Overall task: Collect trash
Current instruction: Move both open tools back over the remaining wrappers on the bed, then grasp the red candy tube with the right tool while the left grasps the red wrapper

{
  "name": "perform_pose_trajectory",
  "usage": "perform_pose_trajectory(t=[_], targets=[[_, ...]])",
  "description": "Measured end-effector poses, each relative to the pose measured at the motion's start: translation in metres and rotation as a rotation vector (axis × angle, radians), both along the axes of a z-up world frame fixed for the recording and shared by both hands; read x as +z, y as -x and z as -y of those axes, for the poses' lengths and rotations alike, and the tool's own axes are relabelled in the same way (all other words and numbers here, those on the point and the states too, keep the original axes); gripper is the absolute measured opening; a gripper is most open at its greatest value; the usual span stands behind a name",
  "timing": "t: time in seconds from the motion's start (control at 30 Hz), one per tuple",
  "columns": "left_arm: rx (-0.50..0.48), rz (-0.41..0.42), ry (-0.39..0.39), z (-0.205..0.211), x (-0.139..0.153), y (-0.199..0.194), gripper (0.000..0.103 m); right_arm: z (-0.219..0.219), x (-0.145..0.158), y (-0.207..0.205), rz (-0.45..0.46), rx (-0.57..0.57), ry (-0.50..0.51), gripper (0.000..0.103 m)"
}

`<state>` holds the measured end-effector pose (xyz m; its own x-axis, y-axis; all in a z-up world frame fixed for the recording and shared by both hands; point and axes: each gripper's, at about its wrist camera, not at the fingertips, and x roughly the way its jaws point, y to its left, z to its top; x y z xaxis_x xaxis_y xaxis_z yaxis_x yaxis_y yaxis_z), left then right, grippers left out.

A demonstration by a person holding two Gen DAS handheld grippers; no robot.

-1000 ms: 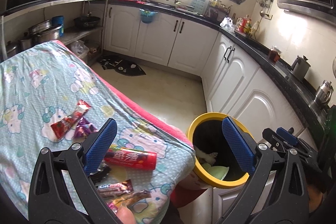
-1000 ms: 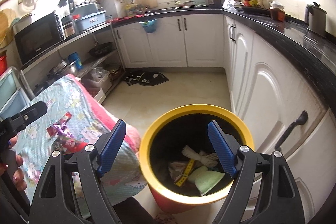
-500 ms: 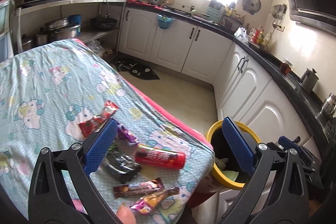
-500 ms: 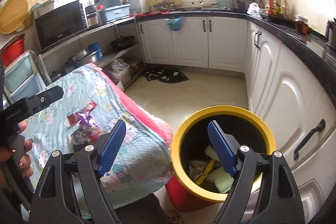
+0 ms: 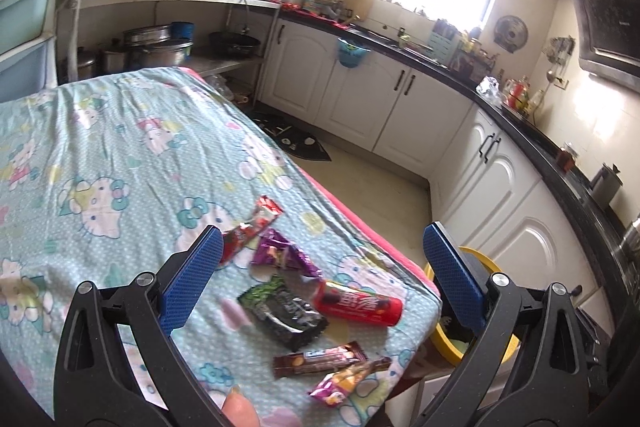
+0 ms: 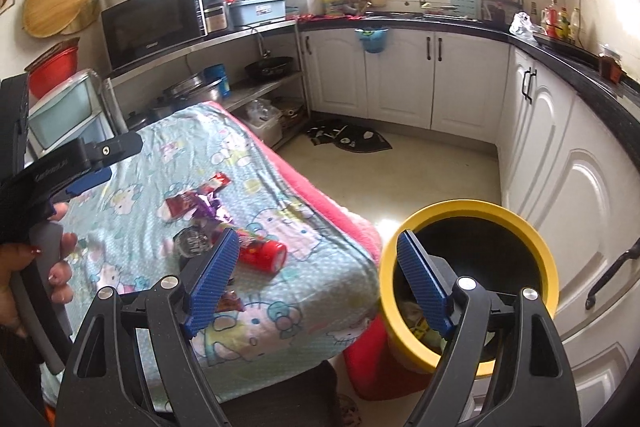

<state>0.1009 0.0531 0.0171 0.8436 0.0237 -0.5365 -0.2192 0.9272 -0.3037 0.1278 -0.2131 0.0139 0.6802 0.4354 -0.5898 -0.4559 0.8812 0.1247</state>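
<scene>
Lying in a loose cluster near the corner of the table point(image 5: 120, 131), the trash is a handful of wrappers: a red snack tube point(image 5: 357, 303), a black and green packet point(image 5: 284, 311) just beside it, a purple wrapper point(image 5: 282, 254), a long red wrapper point(image 5: 256, 225) reaching toward the table's middle, a brown bar wrapper point(image 5: 320, 359) and a pink and gold wrapper point(image 5: 348, 381) nearest the edge. None of them is in a grip. The left gripper point(image 5: 320, 279) hangs above the cluster with its blue jaws spread wide and empty. The right gripper point(image 6: 316, 287) is likewise spread, holding nothing, one jaw over the table's corner and the other over the bin's rim.

A pale blue cloth printed with cartoon cats covers the table, with a pink layer showing along its edge. Just off that corner, on the cream floor, stands a yellow-rimmed bin point(image 6: 516, 219) with some rubbish already inside. A hand point(image 6: 44, 267) holding the left gripper's handle shows at the edge of the right wrist view.

White cabinets point(image 5: 384, 103) under a black countertop point(image 5: 532, 131) wrap the room. A microwave point(image 6: 152, 23) sits on a metal shelf with pots below, and a dark mat point(image 6: 348, 137) lies on the floor before the cabinets. A bright window stands over the sink.
</scene>
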Motion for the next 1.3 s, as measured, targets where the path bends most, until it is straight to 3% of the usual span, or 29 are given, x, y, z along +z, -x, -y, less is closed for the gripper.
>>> perform_pose_trajectory(t=[0.47,0.97,1.3], targets=[[0.099,-0.052,0.042,-0.044,-0.021,0.014,0.092,-0.028,-0.02,0.004,-0.037,0.075,0.043,0.079],[0.081,-0.183,0.08,-0.054,-0.07,0.001,0.092,-0.069,-0.055,-0.046,-0.087,0.203,0.2,0.079],[0.085,-0.235,0.057,-0.08,-0.086,-0.047,0.073,-0.104,-0.072,-0.069,-0.11,0.305,0.301,0.079]])
